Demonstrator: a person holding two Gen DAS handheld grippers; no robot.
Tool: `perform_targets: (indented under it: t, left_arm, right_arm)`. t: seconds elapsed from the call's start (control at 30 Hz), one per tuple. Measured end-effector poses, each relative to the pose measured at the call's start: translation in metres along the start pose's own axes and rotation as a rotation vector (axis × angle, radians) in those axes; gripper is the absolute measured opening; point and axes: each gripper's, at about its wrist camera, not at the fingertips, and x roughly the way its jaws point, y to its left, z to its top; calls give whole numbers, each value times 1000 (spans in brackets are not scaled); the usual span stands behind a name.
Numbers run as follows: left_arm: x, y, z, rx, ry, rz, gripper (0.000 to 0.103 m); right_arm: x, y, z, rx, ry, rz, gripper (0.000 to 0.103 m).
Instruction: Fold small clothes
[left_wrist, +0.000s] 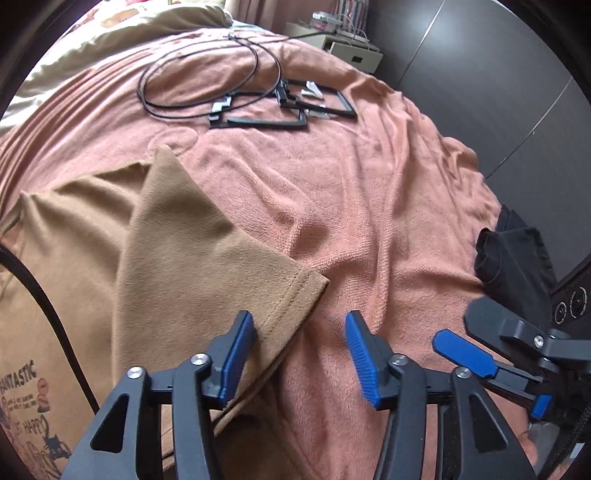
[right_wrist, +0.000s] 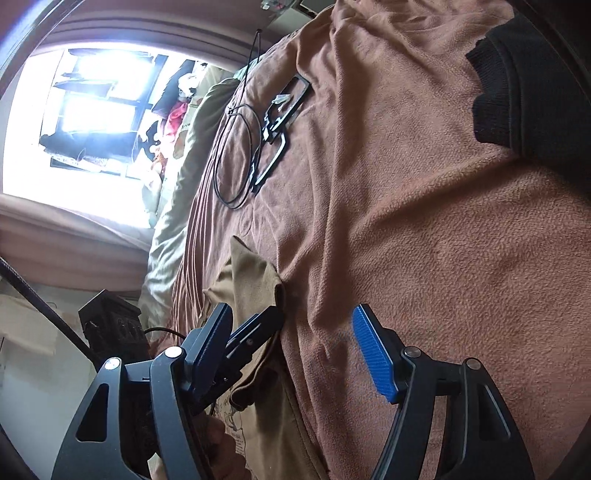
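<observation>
Your left gripper (left_wrist: 301, 341) hung nearest the lens, jaws released and gripping nothing, one blue pad resting at the hemmed edge of the tan T-shirt's (left_wrist: 177, 236) folded-over sleeve (left_wrist: 258, 280), the other over bare blanket. The shirt lay flat toward the near left side of the bed, on the salmon fleece blanket (left_wrist: 369, 184), its printed front partly in view. Your right gripper (right_wrist: 295, 347) stood just beside the left one, likewise spread and empty. The shirt looked a light, limp knit that would sag and drape from any pinch, clinging a little to the fleece, so the stitched hem or a seamed corner seemed the firmest place to pinch. A dark garment (left_wrist: 513, 258) sat at the bed's right edge; cables (left_wrist: 207, 74) and black frames (left_wrist: 291, 107) lay toward the far side.
</observation>
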Motion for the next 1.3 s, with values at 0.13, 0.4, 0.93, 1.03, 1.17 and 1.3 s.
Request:
perform_targets:
  t: [0.13,0.4,0.93,1.03,1.17,1.3]
  left_arm:
    - [14,0,2,-14,4,2,55]
    - [5,16,10,-81,-29,-20,8]
    - [-86,71,8,-89,-157,51,4]
    - [-101,91,4,-110,-175,74,4]
    - [-117,116,-2,-136,-193,94,4]
    - [-122,139,-8,-155,-196,119,4]
  right_arm:
    - [0,3,-1,5,7,17,66]
    - [2,6,1,-3,6,24,66]
    - [24,35,-15,-145,51,50,61]
    - [28,40,-16,-173,51,44,61]
    - [33,47,-18,-209,46,48,61]
    - [42,52,-21,-233,49,41,61]
